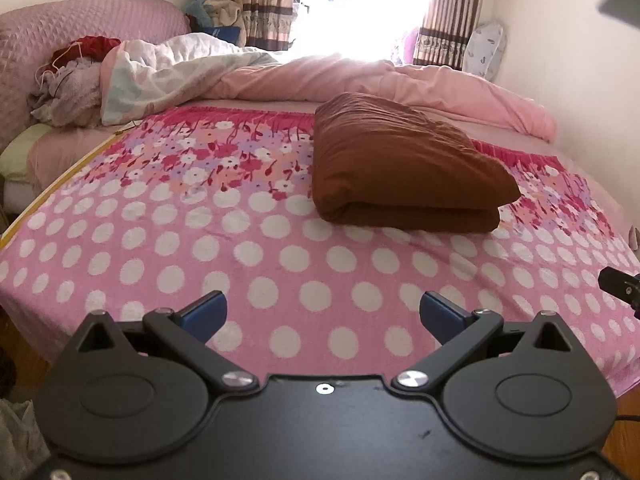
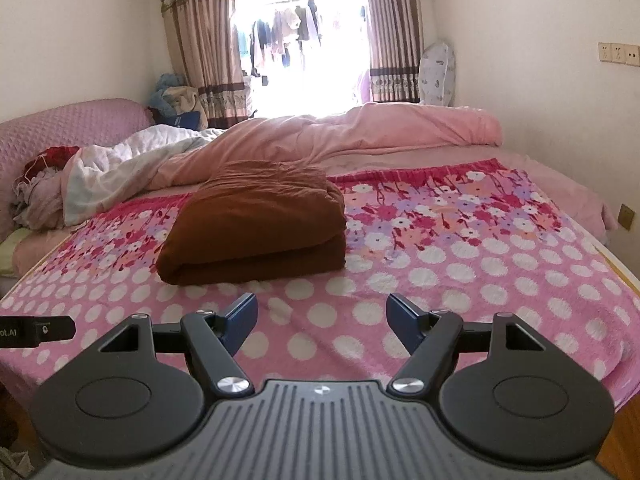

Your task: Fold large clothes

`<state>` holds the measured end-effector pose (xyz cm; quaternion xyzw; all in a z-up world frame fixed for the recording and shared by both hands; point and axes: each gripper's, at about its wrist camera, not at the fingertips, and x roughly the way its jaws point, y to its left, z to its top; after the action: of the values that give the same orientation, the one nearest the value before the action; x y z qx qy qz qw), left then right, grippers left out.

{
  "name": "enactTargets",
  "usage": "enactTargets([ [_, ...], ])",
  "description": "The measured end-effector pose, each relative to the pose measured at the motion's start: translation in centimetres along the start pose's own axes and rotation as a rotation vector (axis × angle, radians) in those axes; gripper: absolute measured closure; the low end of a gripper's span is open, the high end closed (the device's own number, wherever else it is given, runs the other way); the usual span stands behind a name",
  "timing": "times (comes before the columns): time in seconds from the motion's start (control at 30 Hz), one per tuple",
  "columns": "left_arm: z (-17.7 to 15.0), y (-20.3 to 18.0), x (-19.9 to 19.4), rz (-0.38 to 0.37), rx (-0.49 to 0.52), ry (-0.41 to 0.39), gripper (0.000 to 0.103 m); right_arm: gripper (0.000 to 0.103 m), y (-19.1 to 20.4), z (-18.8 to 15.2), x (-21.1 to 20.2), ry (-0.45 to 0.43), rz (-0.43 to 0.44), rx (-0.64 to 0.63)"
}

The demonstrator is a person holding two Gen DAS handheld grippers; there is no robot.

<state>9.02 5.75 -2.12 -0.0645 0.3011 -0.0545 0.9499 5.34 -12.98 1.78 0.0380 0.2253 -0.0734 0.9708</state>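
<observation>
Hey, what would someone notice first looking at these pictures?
A folded brown cloth bundle sits in the middle of the bed, on a pink blanket with white dots and flowers. Both claws, left and right, hang open near the blanket's front edge, holding nothing.

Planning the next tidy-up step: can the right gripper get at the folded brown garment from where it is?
Probably yes. The right gripper is open and empty, and only bare polka-dot blanket lies between it and the folded brown garment, ahead to its left.
</observation>
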Motion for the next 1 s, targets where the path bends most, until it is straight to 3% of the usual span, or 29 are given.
enactTargets([
  [1.0,0.4,0.1,1.1,0.018,0.001,0.032,0.0,0.017,-0.2,-0.7,1.4,0.054,0.01,0.008],
])
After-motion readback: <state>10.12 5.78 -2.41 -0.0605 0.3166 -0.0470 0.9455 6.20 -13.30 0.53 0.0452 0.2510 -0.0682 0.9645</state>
